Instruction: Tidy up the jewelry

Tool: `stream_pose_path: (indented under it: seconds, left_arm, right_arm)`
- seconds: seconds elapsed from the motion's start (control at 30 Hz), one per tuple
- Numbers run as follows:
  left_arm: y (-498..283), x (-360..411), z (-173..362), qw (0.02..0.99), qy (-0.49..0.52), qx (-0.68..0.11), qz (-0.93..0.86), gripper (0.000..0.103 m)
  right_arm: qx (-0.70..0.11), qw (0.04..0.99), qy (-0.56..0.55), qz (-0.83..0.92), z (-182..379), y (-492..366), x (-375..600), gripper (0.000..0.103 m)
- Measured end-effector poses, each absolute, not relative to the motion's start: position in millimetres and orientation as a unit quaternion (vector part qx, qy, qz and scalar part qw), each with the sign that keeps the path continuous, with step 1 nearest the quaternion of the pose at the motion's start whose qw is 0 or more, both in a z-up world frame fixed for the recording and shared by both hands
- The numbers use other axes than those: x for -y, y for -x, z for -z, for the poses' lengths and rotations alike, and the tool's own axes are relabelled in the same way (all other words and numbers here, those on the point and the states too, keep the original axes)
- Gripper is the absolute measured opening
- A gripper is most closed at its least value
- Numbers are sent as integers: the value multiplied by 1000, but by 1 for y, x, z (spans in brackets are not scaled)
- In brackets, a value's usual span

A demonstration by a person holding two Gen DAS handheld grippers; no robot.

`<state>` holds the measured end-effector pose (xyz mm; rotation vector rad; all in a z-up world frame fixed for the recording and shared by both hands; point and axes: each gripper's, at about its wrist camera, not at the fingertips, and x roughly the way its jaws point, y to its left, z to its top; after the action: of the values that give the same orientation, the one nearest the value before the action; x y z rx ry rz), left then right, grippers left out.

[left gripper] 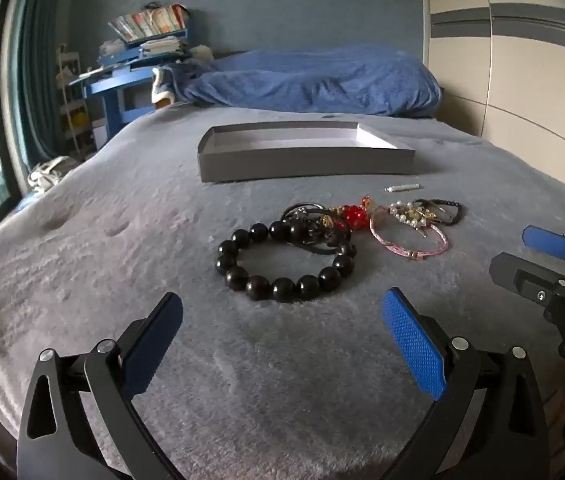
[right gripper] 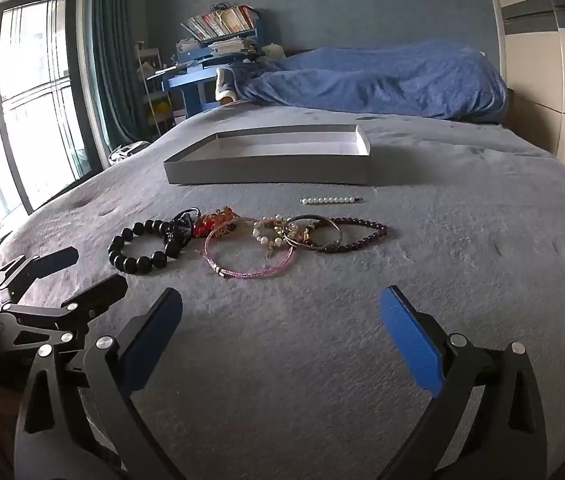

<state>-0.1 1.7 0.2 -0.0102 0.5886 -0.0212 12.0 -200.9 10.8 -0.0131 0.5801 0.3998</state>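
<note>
A pile of jewelry lies on the grey bed cover. A black bead bracelet (left gripper: 286, 260) (right gripper: 142, 248) lies nearest my left gripper (left gripper: 282, 320), which is open and empty just short of it. A red ornament (left gripper: 352, 214), a pink cord bracelet (left gripper: 410, 238) (right gripper: 248, 256), pearl pieces (right gripper: 272, 232), a metal bangle (right gripper: 314, 230) and a dark bead bracelet (right gripper: 356, 234) lie to the right. A pearl hair clip (right gripper: 330, 200) lies apart, nearer the open grey box (left gripper: 306, 160) (right gripper: 270, 168). My right gripper (right gripper: 282, 316) is open and empty, short of the pink bracelet.
A blue duvet (left gripper: 314, 80) is heaped at the far end of the bed. A blue desk with books (left gripper: 142, 48) and a window (right gripper: 22, 100) are at the left. A wardrobe (left gripper: 522, 60) stands at the right.
</note>
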Motion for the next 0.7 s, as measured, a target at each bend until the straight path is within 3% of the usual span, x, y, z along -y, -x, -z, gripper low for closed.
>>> stream_pose_path:
  seconds: [0.7]
  left_arm:
    - [1,-4,-2,959,9,-282,13,99]
  right_arm:
    - [-278,940,10,-195,-12,-11,202,98]
